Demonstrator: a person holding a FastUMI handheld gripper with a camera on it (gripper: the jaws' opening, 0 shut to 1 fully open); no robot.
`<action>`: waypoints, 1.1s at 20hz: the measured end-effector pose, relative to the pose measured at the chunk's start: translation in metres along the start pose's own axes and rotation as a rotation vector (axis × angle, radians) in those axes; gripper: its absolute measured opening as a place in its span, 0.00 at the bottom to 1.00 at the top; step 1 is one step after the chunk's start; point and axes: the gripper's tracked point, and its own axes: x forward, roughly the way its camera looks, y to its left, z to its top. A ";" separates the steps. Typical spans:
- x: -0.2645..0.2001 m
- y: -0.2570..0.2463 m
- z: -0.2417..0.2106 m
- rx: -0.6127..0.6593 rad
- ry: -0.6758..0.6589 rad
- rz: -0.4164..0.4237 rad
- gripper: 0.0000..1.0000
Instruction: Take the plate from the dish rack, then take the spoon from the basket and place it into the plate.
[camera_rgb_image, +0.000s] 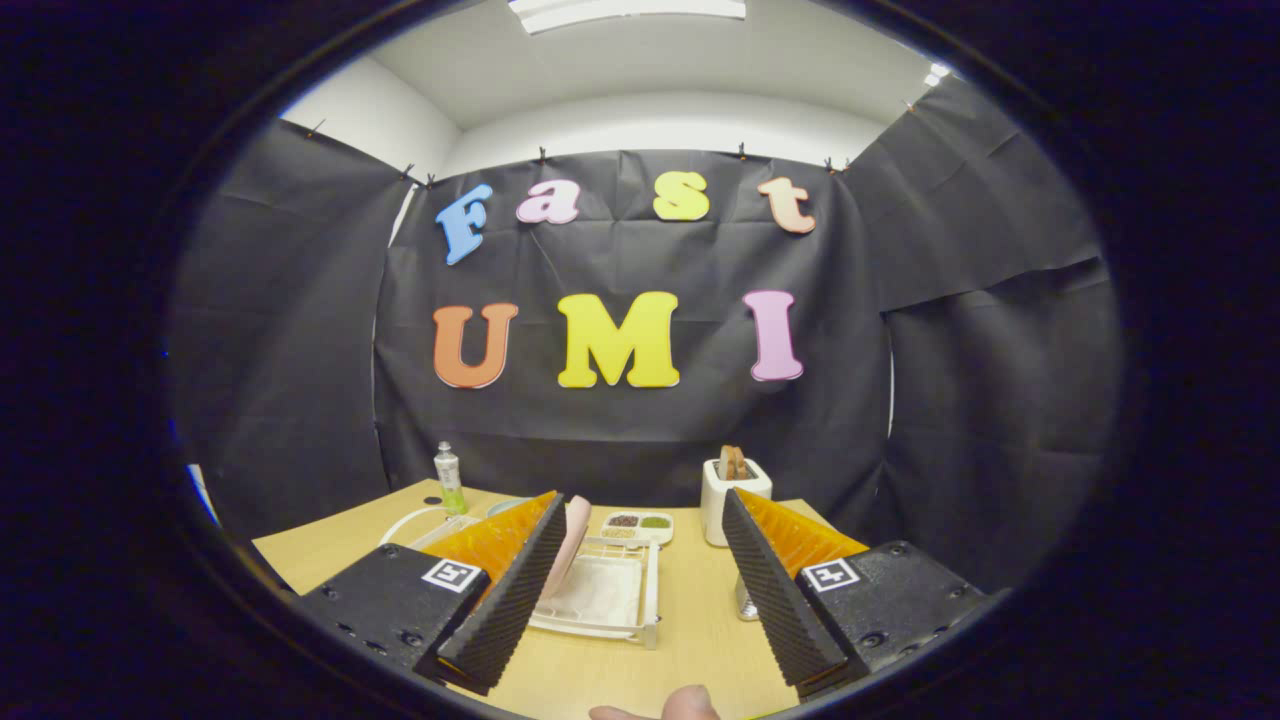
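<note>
Nothing of the task looks done yet. The gripper (640, 575) hangs above the wooden table (700, 640) with its fingers spread wide and nothing between them; they pinch no object. The plate (570, 545), a pale pink one, stands on edge in the white dish rack (610, 600), close beside the left finger and partly hidden by it; whether it touches the finger cannot be told, but it sits in the rack's slots — so the first step, lifting it out, is judged not yet begun.

Beyond the right finger stands a white basket (735, 510) with brownish handles poking up from it; one of these is probably the spoon (735, 462), though the shape is too small to be sure. Between rack and basket lies a small tray (640, 524) of little compartments; a bottle (449, 478) stands further off, beyond the left finger. A fingertip (690, 703) of the person shows near the gripper's base.

Left to do, by this reckoning: close on the plate, lift it free, set it on the table; then fetch the spoon and lay it in the plate.
</note>
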 end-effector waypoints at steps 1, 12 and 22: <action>0.012 0.011 0.001 0.000 0.033 0.019 1.00; 0.159 0.065 -0.058 0.038 0.532 0.074 1.00; 0.222 0.084 -0.100 0.094 0.866 0.049 0.95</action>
